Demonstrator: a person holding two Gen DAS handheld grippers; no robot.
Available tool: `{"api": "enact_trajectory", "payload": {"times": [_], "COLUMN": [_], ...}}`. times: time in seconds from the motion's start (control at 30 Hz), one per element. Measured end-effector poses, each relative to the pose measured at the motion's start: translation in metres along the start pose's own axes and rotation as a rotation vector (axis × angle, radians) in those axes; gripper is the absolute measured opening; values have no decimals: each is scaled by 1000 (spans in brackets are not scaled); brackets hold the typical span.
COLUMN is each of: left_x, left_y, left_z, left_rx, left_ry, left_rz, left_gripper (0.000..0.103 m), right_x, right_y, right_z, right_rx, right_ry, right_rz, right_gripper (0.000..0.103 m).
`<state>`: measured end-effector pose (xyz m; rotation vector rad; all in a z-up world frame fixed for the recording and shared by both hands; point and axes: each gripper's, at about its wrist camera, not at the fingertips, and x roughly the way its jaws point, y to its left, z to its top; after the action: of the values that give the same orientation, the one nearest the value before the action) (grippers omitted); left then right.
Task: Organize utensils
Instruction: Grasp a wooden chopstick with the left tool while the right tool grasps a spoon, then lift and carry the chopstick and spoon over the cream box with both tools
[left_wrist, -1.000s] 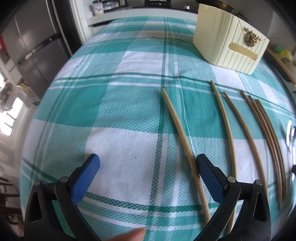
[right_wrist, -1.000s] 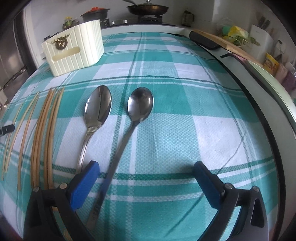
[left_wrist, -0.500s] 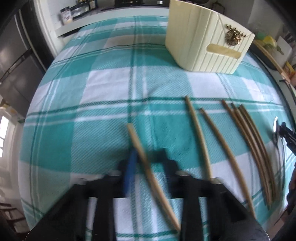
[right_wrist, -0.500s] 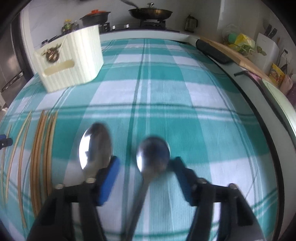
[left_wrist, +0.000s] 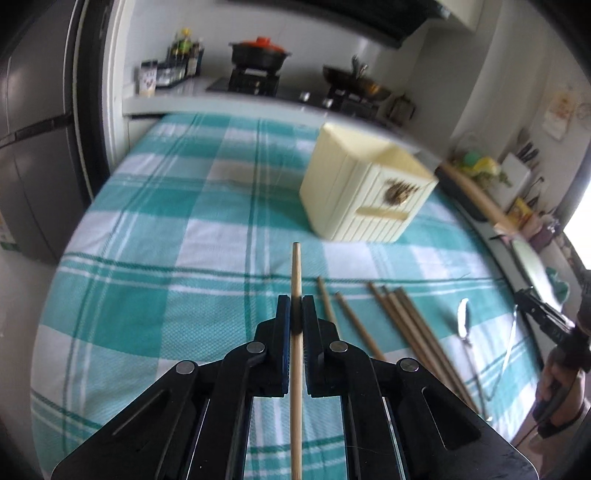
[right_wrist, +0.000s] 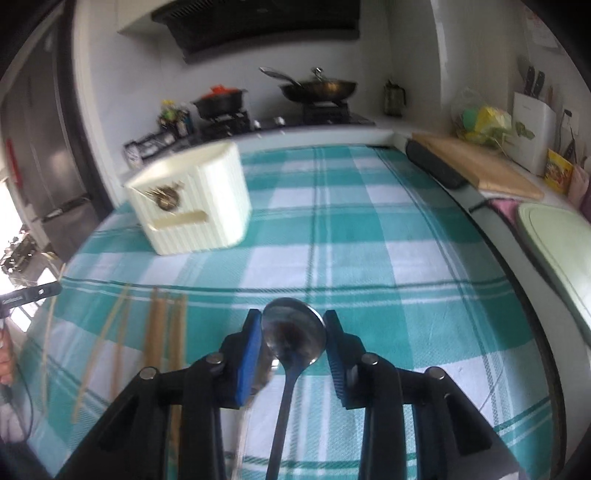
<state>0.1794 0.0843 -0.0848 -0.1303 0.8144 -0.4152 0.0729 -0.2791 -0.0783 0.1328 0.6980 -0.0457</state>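
Left gripper (left_wrist: 296, 314): jaws clamped on 1 chopstick (left_wrist: 296, 273), long axis straight ahead along fingers, tip toward cream holder (left_wrist: 364, 195), raised off checked cloth (left_wrist: 166, 258).

Right gripper (right_wrist: 293, 334): jaws narrowed around bowl of spoon (right_wrist: 295, 334), both pads at its edges; handle runs back toward camera, bowl points forward. Lifted clear of cloth.

Loose chopsticks (left_wrist: 402, 314) lie on worktop, roughly parallel, tips toward holder. Second spoon (left_wrist: 463, 319) flat beside them.

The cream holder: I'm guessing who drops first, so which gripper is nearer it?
Left, narrowly. The left gripper faces the cream holder ahead-right; the right gripper has it farther ahead-left.
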Motion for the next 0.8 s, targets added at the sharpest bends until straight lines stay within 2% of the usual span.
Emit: {"api": "enact_trajectory", "payload": {"times": [0.13, 0.27, 0.33, 0.4, 0.47, 0.57, 0.73, 0.8], "left_x": [-42, -70, -76, -81, -81, -77, -63, -61], "left_y": [-12, -21, -23, -29, -35, -41, -43, -41], "left_z": [3, 10, 14, 20, 27, 33, 34, 32], "left_rx": [19, 17, 20, 25, 38, 55, 54, 49], "left_ry": [-82, -144, -158, -168, -172, -170, -146, -141], "left_rz": [-44, -92, -109, -129, -135, -135, -130, -129], "left_gripper": [4, 4, 4, 4, 4, 4, 4, 4], "right_x": [-35, -63, -71, -73, -70, -58, -41, -42], "right_y": [17, 29, 32, 34, 35, 36, 21, 11], "right_z": [7, 15, 22, 30, 38, 49, 56, 54], "right_rx": [-54, -86, -86, -88, -104, -139, -89, -46], "right_ry": [-68, -137, -161, -164, -159, -138, -65, -40], "right_rz": [53, 71, 81, 89, 87, 87, 101, 105], "right_gripper": [34, 33, 26, 17, 15, 5, 5, 9]}}
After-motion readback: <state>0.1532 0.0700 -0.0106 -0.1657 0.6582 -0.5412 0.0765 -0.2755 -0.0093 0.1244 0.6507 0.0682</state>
